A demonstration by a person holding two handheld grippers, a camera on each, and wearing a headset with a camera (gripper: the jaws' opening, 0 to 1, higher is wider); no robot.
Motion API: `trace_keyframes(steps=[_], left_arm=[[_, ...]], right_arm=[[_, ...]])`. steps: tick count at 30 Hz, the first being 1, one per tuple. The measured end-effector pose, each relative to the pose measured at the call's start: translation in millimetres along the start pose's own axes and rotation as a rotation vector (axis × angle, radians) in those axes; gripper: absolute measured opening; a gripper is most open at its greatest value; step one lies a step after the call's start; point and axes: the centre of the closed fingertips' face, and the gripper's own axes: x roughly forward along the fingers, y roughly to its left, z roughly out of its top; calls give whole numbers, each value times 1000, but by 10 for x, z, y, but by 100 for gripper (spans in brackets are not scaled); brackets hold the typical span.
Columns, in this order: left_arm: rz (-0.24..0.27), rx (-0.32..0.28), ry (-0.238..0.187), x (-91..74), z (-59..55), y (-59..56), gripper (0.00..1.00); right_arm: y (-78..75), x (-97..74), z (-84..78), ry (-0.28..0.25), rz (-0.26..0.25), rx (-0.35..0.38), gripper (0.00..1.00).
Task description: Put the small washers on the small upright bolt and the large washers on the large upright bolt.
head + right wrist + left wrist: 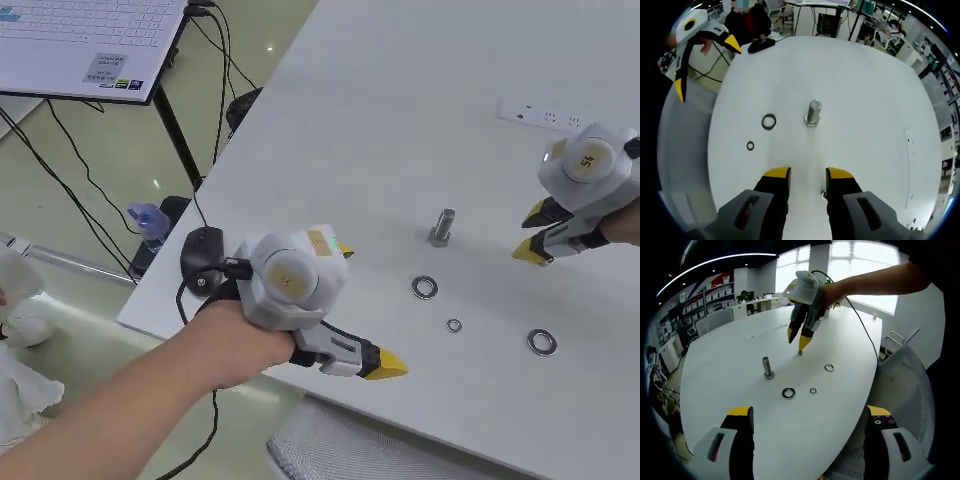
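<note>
We see a plain white table (400, 120). The large bolt (442, 227) is dull silver-grey. The near washer (425, 288) at its 7 o'clock, the small washer (454, 325) and the far washer (542, 342) at its 4 o'clock are bright silver. The left gripper (366, 306) and right gripper (530, 233) have white-grey bodies and black jaws tipped yellow. The mouse (203, 255) is black, the floor (120, 140) pale green.
</note>
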Motion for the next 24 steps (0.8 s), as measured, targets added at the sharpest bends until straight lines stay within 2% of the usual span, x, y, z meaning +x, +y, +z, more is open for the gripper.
trace_keyframes(steps=[6,13,18,24], left_arm=[[-6,0,-15,3,36,-2,92],[-4,18,-1,-11,21,6,90],[0,22,3,-26,3,14,91],[4,16,-12,-44,43,24,93]], right_arm=[[86,-7,115,-30,12,-8,31],[239,22,215,-67,27,13,31],[419,64,240,-63,38,-5,31],[636,125,221,-61,65,-5,31]])
